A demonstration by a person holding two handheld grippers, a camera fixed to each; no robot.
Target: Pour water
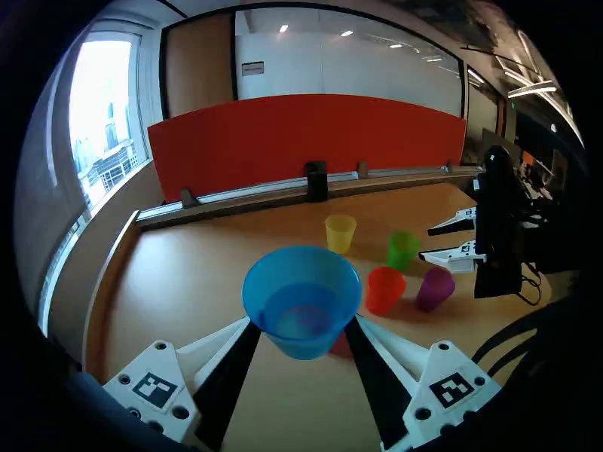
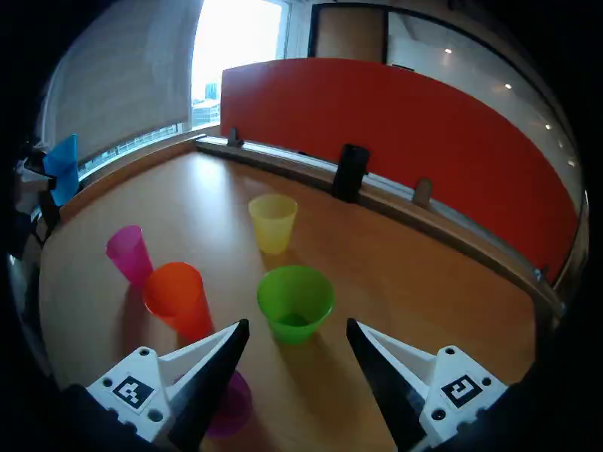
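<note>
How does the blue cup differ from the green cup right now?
The blue cup is gripped between the left tool's fingers; the green cup stands free between the right tool's open fingers. The blue cup is lifted off the desk; the green cup rests on it. Both are upright, tapered plastic cups.

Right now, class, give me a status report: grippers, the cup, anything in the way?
Left gripper shut on blue cup, water inside. Right gripper open, facing green cup. Orange cup close by its left finger.
</note>
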